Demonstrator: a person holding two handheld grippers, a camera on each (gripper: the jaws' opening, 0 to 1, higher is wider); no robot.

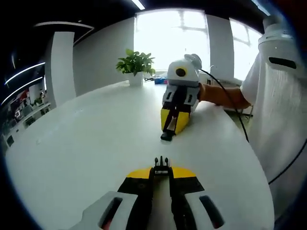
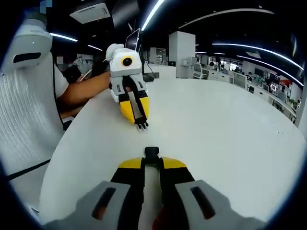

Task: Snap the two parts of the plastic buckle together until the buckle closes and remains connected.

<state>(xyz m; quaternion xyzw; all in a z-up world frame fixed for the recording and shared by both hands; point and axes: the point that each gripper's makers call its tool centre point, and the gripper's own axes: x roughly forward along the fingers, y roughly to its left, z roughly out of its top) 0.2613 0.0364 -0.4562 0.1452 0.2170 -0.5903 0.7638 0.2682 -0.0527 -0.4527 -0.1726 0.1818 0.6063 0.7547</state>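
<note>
My left gripper [image 1: 161,173] is shut on the pronged half of the black buckle [image 1: 161,166], whose tines stick out past the yellow fingertips. Facing it across the white table [image 1: 86,143], my right gripper [image 1: 169,130] points down with the black socket half [image 1: 167,136] at its tip, near or on the tabletop. In the right gripper view, the right gripper [image 2: 151,163] is shut on the socket half [image 2: 151,153]. The left gripper [image 2: 139,120] faces it there, with the pronged half [image 2: 141,126] showing its tines. A gap of table separates the two halves.
A person in a white shirt [image 1: 278,105] sits at the table's edge, one arm [image 2: 84,91] stretched along it. A black cable [image 1: 230,103] trails from the right gripper. A potted plant [image 1: 135,64] stands at the far edge by the window. Office desks [image 2: 230,76] lie beyond.
</note>
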